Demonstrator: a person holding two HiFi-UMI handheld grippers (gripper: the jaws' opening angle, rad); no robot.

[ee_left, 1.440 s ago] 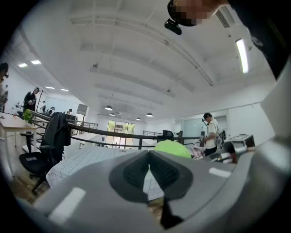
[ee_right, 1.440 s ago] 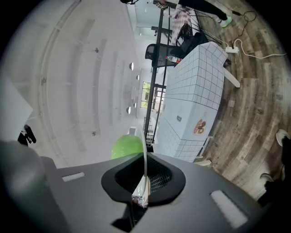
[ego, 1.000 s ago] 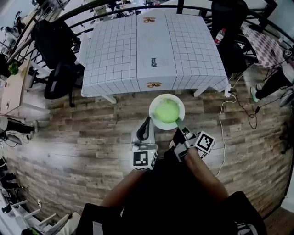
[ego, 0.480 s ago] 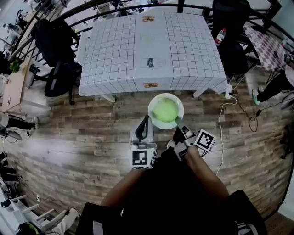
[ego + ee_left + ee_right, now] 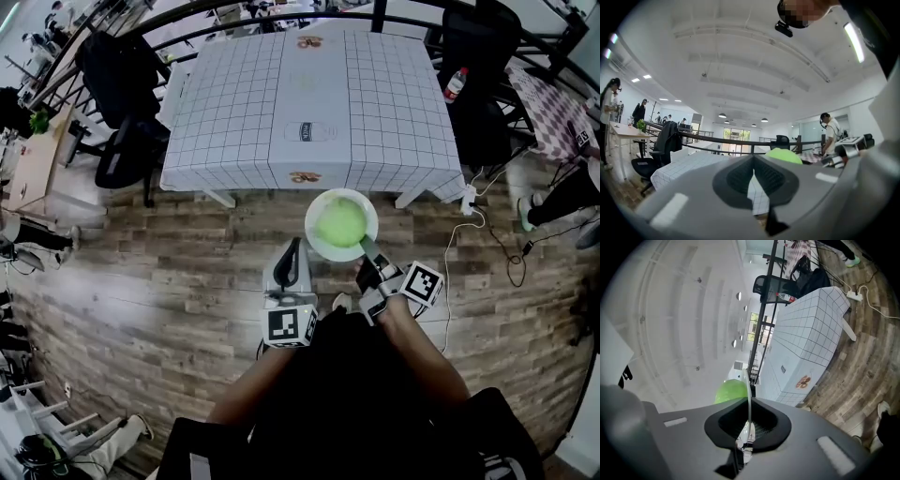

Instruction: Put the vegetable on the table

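1. The left tongs (image 5: 296, 248) are nearest to the body. Their jaws are pressed together and nothing is between them. I think they are free to steady the far side of the plate if it begins to tip.
2. The right tongs (image 5: 367, 249) are clamped on the near right rim of a white plate (image 5: 316, 208). In the right gripper view the rim passes as a thin white edge between the pads. The grip is only at one edge, so the wrist should hold the plate level and move slowly.
3. The vegetable (image 5: 340, 224), round and pale green, lies in the middle of the plate. It is in the air above the wooden floor (image 5: 169, 272), not yet on the bench. Its round form will probably roll if the plate tilts.
4. The bench (image 5: 309, 94), with a checked cloth, begins just beyond the plate in the head view. The plate must be carried forward over the near edge and well inside it, then lowered flat. The jaws should part only when the plate stands on the cloth.
5. A white cable (image 5: 448, 258) lies on the floor near the right leg of the bench, so a step forward needs care.
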